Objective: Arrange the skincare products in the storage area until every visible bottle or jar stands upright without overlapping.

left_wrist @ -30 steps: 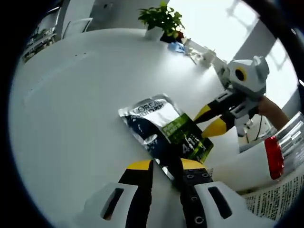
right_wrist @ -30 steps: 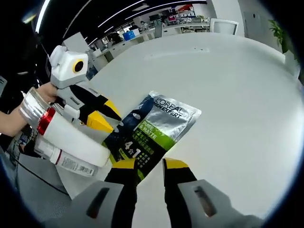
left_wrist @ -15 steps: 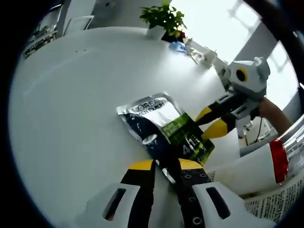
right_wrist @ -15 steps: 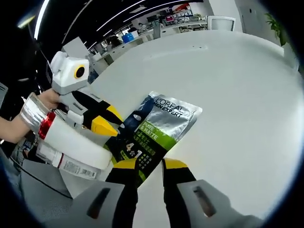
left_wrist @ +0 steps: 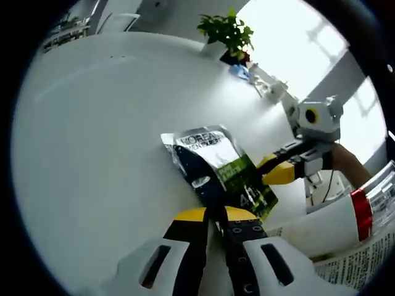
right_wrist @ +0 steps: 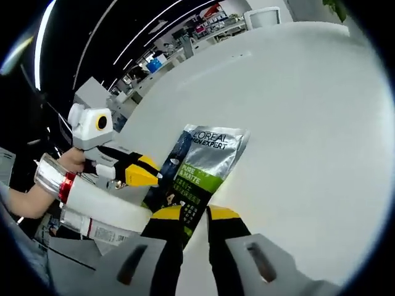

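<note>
Lying flat on the white counter [left_wrist: 92, 135] is a silver, blue and green skincare pouch [left_wrist: 216, 169], and both grippers work at its printed bottom end. In the left gripper view, the left gripper [left_wrist: 213, 217] has its yellow-tipped jaws drawn close about the pouch's near edge, seemingly pinching it, though the contact itself is too small to confirm. In the right gripper view, the right gripper [right_wrist: 194, 216] stands with its jaws a little apart at the pouch's [right_wrist: 197, 172] bottom corner, the edge just between or under them; I cannot tell whether it grips.

Beside the pouch, at the counter's edge, a white tube with a red band [right_wrist: 99, 203] lies on its side, touching a second labelled white tube [right_wrist: 95, 231] under it. A potted plant [left_wrist: 231, 34] sits far off.

Judging by this, the task is at an early stage: nothing shown stands upright, the two tubes overlap, and the pouch has yet to be raised or placed.
</note>
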